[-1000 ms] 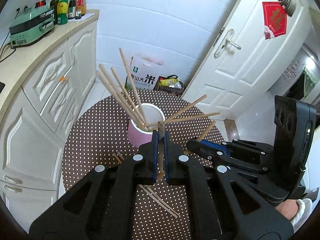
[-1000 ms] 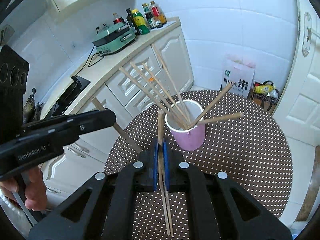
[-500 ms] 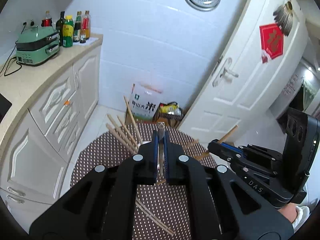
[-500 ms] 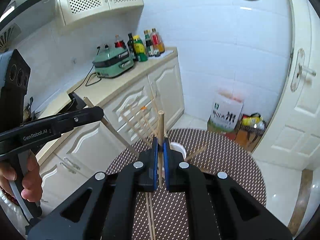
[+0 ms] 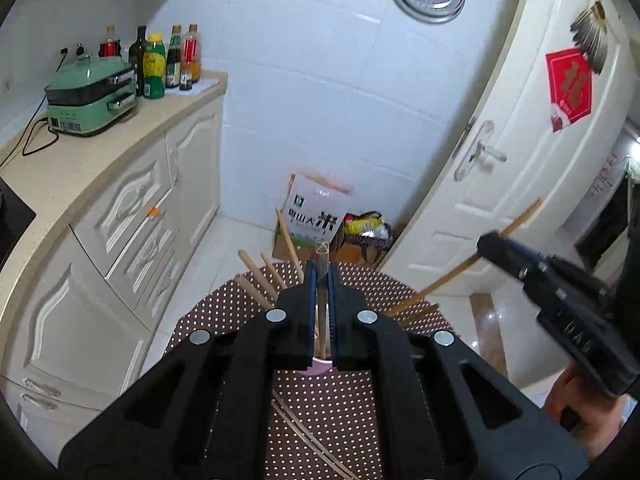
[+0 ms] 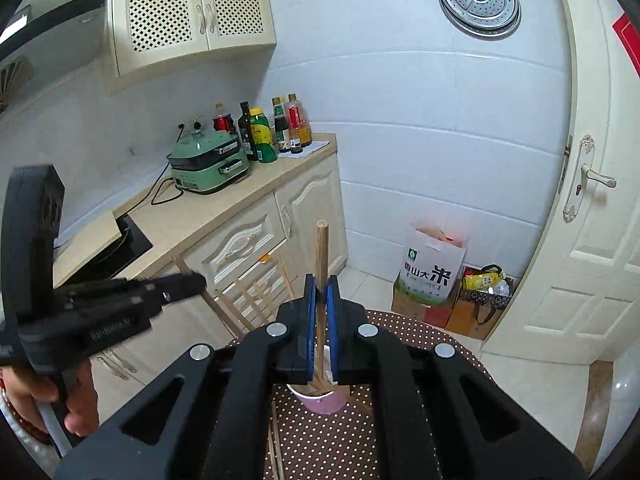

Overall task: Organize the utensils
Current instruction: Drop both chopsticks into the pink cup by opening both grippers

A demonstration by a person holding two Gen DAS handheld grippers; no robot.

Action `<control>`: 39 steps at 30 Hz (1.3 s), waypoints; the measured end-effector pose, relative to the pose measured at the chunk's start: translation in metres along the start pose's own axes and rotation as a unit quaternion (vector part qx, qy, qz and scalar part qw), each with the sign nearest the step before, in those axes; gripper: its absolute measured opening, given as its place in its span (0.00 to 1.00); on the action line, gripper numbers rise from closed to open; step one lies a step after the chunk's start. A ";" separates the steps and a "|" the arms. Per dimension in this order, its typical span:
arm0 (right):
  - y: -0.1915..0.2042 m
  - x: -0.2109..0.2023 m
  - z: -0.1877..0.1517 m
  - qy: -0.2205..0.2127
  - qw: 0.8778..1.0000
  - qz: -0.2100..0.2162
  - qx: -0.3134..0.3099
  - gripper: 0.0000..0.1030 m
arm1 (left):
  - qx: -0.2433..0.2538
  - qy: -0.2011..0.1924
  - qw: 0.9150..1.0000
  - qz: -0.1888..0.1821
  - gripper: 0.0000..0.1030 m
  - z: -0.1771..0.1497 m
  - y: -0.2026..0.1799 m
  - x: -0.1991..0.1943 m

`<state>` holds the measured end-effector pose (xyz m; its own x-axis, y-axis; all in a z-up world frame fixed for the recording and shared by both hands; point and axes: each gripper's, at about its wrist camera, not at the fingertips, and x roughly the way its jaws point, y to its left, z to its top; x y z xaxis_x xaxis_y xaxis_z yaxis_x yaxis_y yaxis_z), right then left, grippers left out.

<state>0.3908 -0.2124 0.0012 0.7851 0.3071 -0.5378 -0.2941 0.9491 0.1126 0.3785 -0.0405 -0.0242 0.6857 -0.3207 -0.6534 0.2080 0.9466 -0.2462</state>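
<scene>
A pink cup (image 6: 322,400) with several wooden chopsticks (image 5: 256,276) stands on the brown dotted round table (image 5: 352,404). My left gripper (image 5: 322,276) is shut on one chopstick (image 5: 322,252), held above the cup (image 5: 316,366). My right gripper (image 6: 321,284) is shut on another chopstick (image 6: 321,248), its lower end reaching down over the cup's mouth. In the left wrist view the right gripper (image 5: 492,246) shows at the right with its chopstick (image 5: 520,216). In the right wrist view the left gripper (image 6: 188,284) shows at the left.
Two loose chopsticks (image 5: 308,440) lie on the table near me. White cabinets (image 5: 132,232) with a counter, a green cooker (image 5: 90,100) and bottles stand at the left. A rice bag (image 5: 316,216) and a white door (image 5: 520,152) are beyond the table.
Both grippers have risen and tilted up, each with its chopstick; the cup now sits low behind the fingers and more of the wall shows.
</scene>
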 end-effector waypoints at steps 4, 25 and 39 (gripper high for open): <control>0.000 0.010 -0.005 0.005 1.000 -0.012 -0.012 0.04 | 0.007 0.022 1.000 0.004 0.05 -0.009 0.000 0.016; -0.012 0.059 -0.036 0.093 0.996 -0.007 -0.002 0.04 | -0.013 0.073 0.997 0.001 0.06 -0.028 0.008 0.048; -0.006 0.060 -0.038 0.113 0.993 0.005 0.011 0.07 | -0.032 0.085 0.996 0.020 0.33 -0.033 0.015 0.045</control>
<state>0.4191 -0.2022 -0.0633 0.6384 0.2954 -0.7108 -0.2868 0.9482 0.1364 0.3891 -0.0416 -0.0812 0.5631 -0.2882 -0.7745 0.1342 0.9567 -0.2585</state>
